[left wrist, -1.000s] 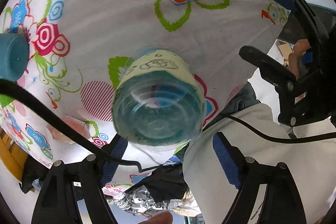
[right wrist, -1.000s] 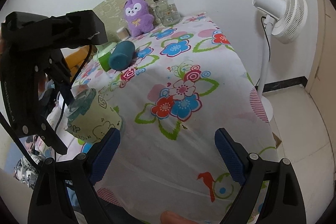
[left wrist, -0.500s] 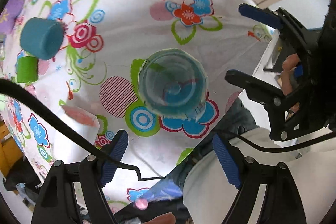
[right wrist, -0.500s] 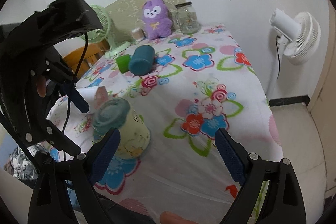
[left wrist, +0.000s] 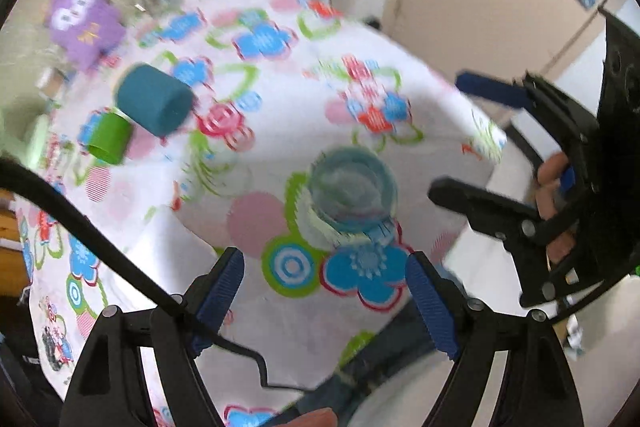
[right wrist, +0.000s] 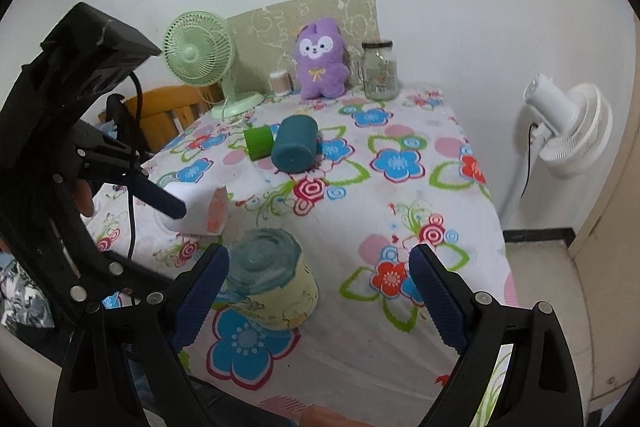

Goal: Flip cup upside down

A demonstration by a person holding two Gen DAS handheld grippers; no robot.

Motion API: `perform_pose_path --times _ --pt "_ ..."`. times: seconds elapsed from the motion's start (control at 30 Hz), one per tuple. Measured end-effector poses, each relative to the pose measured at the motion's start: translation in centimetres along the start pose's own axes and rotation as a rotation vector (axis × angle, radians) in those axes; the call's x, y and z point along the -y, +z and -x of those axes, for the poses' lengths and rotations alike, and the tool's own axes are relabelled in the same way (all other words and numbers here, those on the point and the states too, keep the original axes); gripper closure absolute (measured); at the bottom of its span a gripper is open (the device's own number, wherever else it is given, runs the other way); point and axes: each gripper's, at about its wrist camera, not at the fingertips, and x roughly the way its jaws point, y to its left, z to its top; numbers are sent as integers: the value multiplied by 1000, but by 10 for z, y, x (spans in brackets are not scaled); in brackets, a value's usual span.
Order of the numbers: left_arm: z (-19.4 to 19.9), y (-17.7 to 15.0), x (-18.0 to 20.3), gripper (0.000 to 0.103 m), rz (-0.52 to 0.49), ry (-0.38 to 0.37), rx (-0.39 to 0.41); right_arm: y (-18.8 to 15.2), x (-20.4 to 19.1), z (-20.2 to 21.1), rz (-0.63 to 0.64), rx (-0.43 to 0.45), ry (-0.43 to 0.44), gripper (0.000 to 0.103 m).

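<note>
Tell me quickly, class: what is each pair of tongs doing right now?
Left tongs: open, holding nothing; the cup stands upside down on the tablecloth ahead of them.
Right tongs: open, holding nothing.

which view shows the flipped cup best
The right wrist view: the cup is sharp, seen side-on, base up on the floral tablecloth, clear of both tongs. The left wrist view shows it only from above, motion-blurred, mostly its glassy base.
</note>
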Motion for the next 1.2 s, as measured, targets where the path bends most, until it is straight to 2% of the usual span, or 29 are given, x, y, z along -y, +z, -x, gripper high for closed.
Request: perform_pose_path --times 0.2,0.4,0.6,0.77,1.2 --pt "28 -22 -8 19 87 74 251 8 -20 5 46 25 -32 10" --pt "46 -48 -24 17 229 119 416 21 -35 6 33 61 -51 10" --pt "65 -69 -44 14 380 277 565 35 -51 4 7 114 -73 7" --pt "73 -83 -62 12 487 333 632 46 -66 4 -3 169 -102 7" --pt "83 -106 -72 11 583 448 706 63 -99 7 43 232 -129 7"
